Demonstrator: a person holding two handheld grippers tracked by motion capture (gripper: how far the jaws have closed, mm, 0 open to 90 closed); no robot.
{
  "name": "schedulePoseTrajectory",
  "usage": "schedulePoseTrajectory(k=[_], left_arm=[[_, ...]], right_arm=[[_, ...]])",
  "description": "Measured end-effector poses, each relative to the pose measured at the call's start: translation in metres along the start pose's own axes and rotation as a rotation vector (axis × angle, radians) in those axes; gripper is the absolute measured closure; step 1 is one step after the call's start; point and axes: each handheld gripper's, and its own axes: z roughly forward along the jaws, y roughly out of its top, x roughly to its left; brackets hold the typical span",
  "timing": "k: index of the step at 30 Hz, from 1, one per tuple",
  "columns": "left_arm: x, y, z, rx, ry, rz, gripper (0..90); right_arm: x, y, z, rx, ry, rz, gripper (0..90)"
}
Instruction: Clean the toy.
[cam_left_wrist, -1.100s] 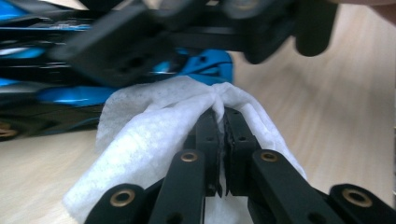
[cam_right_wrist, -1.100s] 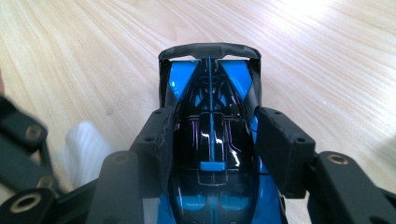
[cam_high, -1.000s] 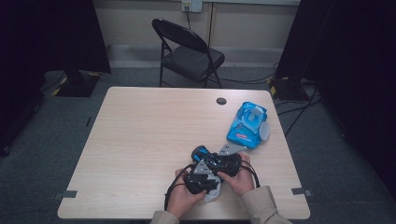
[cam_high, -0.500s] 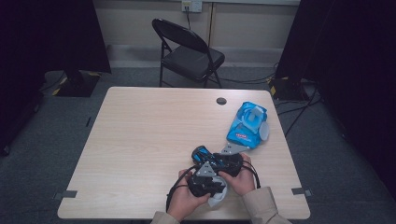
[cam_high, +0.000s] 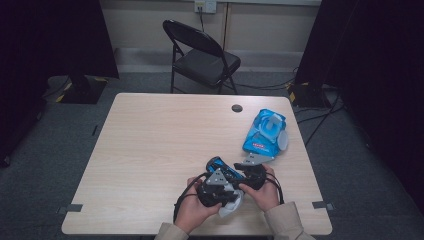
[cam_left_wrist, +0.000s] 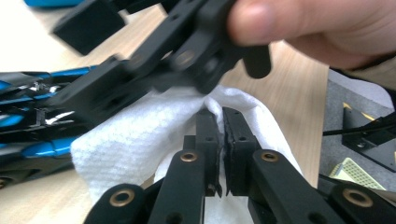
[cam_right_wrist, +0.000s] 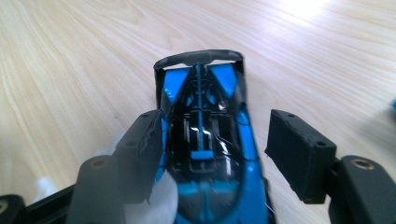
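White textured wipe pinched in our left gripper, lower centre; our right gripper just opening, jaws loosely straddling blue-black toy car.

Table: pale wood-grain laminate, smooth, faint sheen. Toy car: glossy blue and black plastic, reflections noted on the body. Wipe: white cloth-like sheet, embossed, matt, creased. Gripper jaws: matt black plastic with brass-coloured rivets. Wipes pack: shiny blue plastic film.
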Motion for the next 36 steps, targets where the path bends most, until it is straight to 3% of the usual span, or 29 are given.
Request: schedulePoseTrajectory(k=[13, 36], left_arm=[[-0.007, 0.03, 0.009, -0.025, -0.011, 0.052, 86.0], [-0.001, 0.045, 0.059, -0.008, -0.045, 0.089, 81.2]], right_arm=[[-0.033, -0.017, -0.048, -0.053, -0.062, 0.074, 34.0], [-0.06, -0.045, -0.08, -0.061, -0.151, 0.136, 33.6]])
